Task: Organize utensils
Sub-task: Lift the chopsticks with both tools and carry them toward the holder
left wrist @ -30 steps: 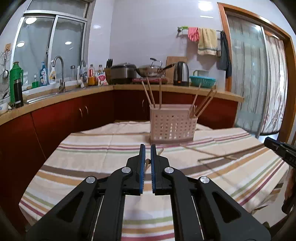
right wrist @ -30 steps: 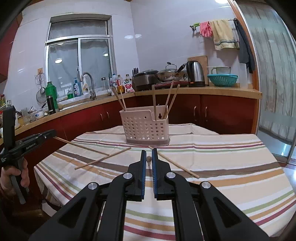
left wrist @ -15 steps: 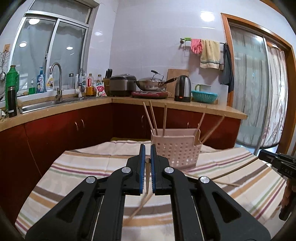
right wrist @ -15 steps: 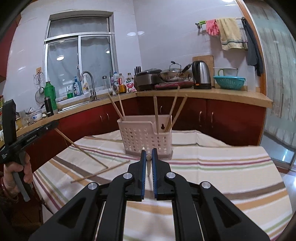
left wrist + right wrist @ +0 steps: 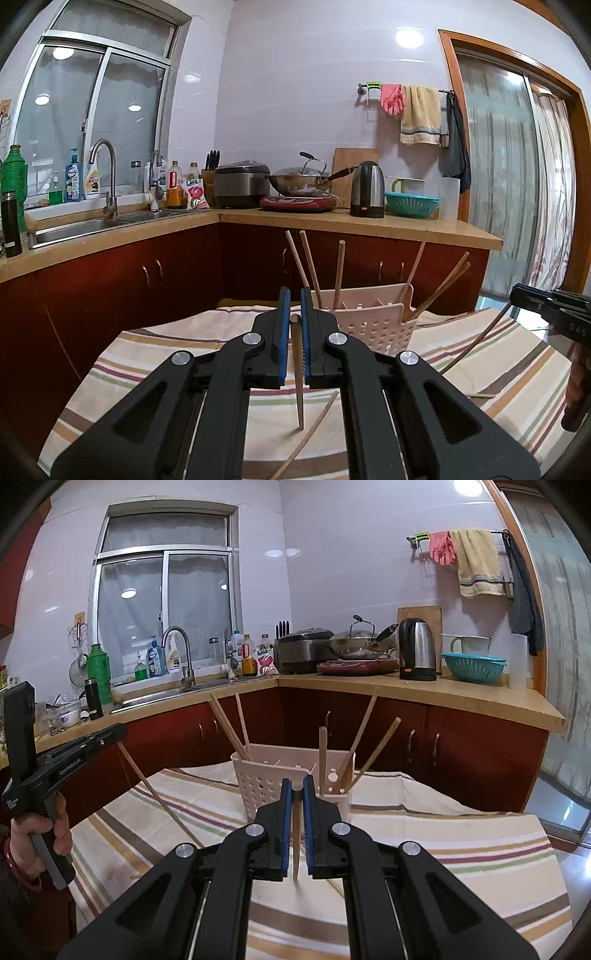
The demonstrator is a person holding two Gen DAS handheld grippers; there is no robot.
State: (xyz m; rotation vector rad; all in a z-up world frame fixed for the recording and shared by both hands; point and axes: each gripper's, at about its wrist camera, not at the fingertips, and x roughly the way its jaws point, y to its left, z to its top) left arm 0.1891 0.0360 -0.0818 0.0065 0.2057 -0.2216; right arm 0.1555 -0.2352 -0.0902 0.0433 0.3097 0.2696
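The left gripper clamped a thin pale wooden chopstick, tip hanging above the striped tablecloth. The right gripper pinched another chopstick. Beyond stood the perforated cream plastic holder; only the right view showed, perhaps, its small side compartment.

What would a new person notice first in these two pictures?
Each gripper is shut on one wooden chopstick hanging tip-down over the striped tablecloth: the left gripper holds its chopstick, the right gripper holds another chopstick. Just behind them stands the pale perforated utensil holder with more chopsticks leaning in it.
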